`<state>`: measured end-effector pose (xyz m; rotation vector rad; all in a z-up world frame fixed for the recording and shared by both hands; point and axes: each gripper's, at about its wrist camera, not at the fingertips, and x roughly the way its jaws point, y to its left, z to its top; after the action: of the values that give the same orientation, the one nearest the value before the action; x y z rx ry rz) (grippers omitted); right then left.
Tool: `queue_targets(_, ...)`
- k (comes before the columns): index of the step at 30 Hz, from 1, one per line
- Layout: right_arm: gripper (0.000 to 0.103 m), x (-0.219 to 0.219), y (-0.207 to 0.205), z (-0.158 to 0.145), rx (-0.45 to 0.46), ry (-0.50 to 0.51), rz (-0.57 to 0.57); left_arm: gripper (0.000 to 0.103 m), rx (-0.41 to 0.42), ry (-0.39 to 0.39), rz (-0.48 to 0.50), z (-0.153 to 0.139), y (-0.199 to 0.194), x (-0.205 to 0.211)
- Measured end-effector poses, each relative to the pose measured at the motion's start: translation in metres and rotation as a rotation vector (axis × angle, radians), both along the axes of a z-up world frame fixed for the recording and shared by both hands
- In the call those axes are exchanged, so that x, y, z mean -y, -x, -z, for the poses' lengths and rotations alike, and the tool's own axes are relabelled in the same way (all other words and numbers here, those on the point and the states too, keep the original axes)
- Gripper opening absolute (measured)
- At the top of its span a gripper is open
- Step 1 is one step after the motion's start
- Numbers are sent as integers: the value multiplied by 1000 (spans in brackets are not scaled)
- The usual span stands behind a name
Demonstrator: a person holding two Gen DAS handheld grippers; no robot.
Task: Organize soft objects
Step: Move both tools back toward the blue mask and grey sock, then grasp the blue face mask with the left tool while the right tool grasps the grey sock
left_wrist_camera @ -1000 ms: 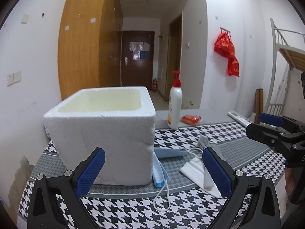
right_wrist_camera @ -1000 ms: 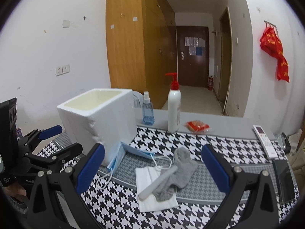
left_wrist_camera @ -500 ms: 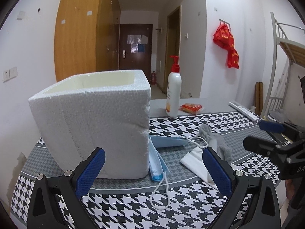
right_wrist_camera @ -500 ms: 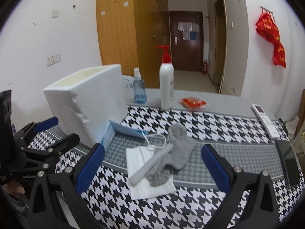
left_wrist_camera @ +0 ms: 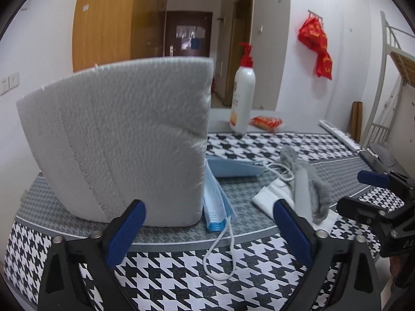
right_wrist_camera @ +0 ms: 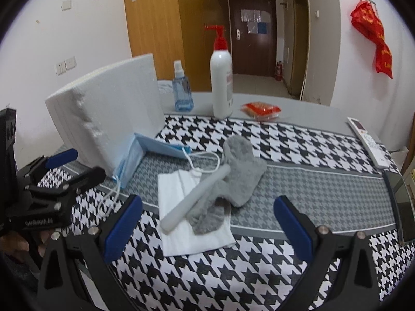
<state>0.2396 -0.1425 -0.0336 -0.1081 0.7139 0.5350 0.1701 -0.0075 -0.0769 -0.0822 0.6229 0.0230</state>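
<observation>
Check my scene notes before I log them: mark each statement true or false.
1. Both grippers, left and right, are open and hold nothing. True.
2. The grey sock lies inside the foam box. False: it lies on the tablecloth, partly over the white mask.
3. A blue mask leans against the box. True.
4. The pump bottle has tipped over. False: it stands upright.
5. A white tube lies across the white mask. True.

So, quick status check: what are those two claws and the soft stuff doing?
Left gripper open, empty, facing foam box. Right gripper open, empty, facing grey sock. Sock and tube lie on white mask.
</observation>
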Motion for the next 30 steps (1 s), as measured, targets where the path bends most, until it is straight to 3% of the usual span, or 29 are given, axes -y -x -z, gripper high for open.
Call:
queue_targets(3,102,0,-3,5,-7,19,-10,91,-18,-3,-21,5,-3,1)
queue_targets(7,102,-3,-9,7,-15,16,-36,80,-61,24,-4,11,-10,4)
queue_targets(14,102,-7,-19,10,-30,6,-71,70,-123,-28,-26,18,-23,18)
queue_targets(18,102,-7,-24,14,-49,9,-75,51,-154,-37,-40,22,-26,20)
queue_targets(25,102,-4,-31,18,-74,1,-76,49,-189,-58,-58,27,-32,26)
queue_targets(30,102,-3,-36,23,-94,10,-64,48,-202,-32,-38,28,-39,32)
